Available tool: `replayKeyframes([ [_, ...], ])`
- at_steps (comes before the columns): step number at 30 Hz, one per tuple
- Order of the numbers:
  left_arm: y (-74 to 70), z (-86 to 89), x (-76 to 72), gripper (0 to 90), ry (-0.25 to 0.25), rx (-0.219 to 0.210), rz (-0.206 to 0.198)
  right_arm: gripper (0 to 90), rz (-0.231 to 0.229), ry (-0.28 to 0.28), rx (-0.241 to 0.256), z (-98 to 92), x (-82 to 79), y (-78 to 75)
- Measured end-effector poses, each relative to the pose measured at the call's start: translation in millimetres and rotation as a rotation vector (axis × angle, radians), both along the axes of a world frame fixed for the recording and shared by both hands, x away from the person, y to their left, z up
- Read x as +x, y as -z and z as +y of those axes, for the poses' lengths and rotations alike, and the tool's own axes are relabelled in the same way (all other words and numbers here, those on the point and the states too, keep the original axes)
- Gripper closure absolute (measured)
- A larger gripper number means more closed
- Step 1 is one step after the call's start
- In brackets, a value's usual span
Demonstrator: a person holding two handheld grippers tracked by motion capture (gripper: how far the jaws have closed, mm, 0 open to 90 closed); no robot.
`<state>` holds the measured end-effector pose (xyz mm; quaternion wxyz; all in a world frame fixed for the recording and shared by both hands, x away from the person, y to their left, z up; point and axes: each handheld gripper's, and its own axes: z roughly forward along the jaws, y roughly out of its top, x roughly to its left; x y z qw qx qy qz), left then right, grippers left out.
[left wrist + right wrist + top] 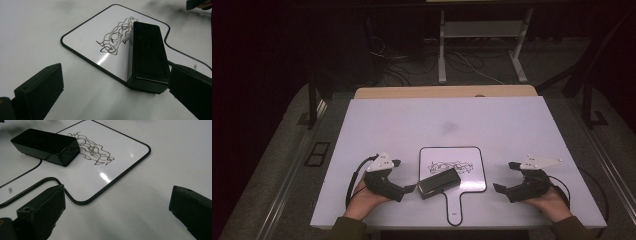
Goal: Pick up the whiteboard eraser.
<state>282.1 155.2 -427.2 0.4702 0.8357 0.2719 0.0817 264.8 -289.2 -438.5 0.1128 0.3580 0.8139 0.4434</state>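
A small paddle-shaped whiteboard (472, 175) with a black rim lies flat at the table's front middle, its handle toward me. A dark scribble (451, 166) covers its middle. A black block eraser (439, 182) lies across the board's lower left, overhanging the rim. My left gripper (403, 176) rests on the table just left of the eraser, open; its near jaw tip is right at the eraser's end (147, 55). My right gripper (504, 176) rests right of the board, open, with nothing between its jaws. The scribble (92, 150) and eraser (45, 145) lie beyond the board's corner (120, 147).
The white table top (512, 125) carries a faint grey smudge (449, 126) behind the board. A wooden strip (447, 92) runs along its far edge. Beyond stand a white desk frame (442, 50) and loose cables on the dark floor.
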Motion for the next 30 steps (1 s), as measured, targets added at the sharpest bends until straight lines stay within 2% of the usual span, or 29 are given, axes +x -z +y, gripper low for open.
replayKeyframes([
  [8, -2.7, 0.8, 2.5, 0.0, -0.007, -0.014, -0.001, 0.0, -0.005, 0.000, 0.008, -3.3, -1.7, -0.4],
  [12, -4.5, -0.7, 2.7, 0.0, -0.008, -0.013, -0.002, 0.0, -0.007, 0.009, 0.028, -6.1, -1.7, -1.3],
  [15, -6.9, -1.6, 3.1, 0.0, 0.001, -0.017, -0.010, 0.0, -0.015, -0.004, 0.022, -5.4, -1.9, -1.5],
  [30, -12.6, -9.8, 8.0, 0.0, 0.011, -0.038, -0.013, 0.0, -0.015, 0.001, 0.028, -4.3, -2.5, -2.3],
])
